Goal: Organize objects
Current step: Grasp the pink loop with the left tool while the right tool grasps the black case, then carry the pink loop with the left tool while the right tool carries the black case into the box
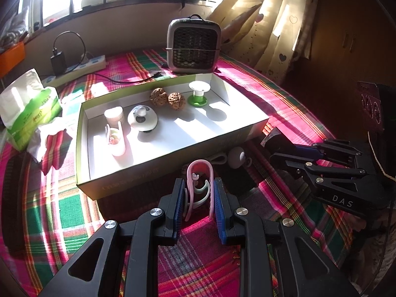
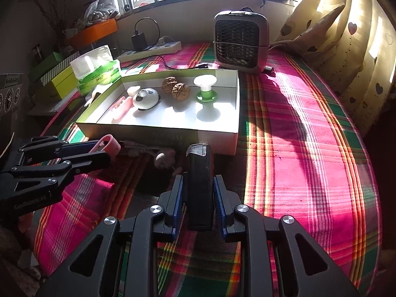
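Observation:
My left gripper [image 1: 199,182] is shut on a pink U-shaped clip [image 1: 199,170] with pale hooks inside it, held just in front of the open cardboard box [image 1: 123,183]. In the box lie two walnuts [image 1: 159,96], a green-and-white spool [image 1: 198,92], a white round gadget [image 1: 142,118], a cream jar [image 1: 113,115] and another pink clip [image 1: 115,139]. My right gripper [image 2: 198,179] is shut on a flat black case [image 2: 198,168], upright near the box's front wall [image 2: 158,136]. In the right wrist view the left gripper [image 2: 106,148] shows at the left with the pink clip [image 2: 109,143].
A small grey round object [image 1: 236,157] and a cord lie on the plaid cloth [image 2: 309,148] by the box front. Behind the box stand a grey heater [image 1: 194,45], a power strip [image 1: 81,68] and a tissue pack [image 1: 29,106]. Curtains [image 2: 358,49] hang on the right.

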A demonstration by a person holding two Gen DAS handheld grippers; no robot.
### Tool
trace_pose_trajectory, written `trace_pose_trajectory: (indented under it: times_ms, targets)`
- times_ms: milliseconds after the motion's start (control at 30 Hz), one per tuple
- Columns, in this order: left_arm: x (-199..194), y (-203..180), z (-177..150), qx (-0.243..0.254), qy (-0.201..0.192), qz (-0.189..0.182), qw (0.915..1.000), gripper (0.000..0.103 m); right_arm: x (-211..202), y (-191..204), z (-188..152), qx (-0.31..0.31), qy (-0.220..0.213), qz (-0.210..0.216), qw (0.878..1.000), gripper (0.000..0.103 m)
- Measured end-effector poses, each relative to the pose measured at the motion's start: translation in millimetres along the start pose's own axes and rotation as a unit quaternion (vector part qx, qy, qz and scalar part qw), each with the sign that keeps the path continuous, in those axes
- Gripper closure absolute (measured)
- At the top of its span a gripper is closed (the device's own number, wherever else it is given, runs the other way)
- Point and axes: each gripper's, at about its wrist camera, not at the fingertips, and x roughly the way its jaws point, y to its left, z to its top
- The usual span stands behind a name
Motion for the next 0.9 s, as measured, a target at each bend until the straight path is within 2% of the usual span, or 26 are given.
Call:
trace_pose_trajectory:
  times_ms: [400,900]
  targets:
    - [-16,6,13,-0.005,-0.020,0.013,0.9997,0.082,-14,1,14,0.001,-0.013,0.004,1.000,0.078]
    - [-12,30,30,-0.028,-0.022,0.027,0.9990,0.082,-1,1,44,-0.005,-0.003,-0.007,1.000,0.078]
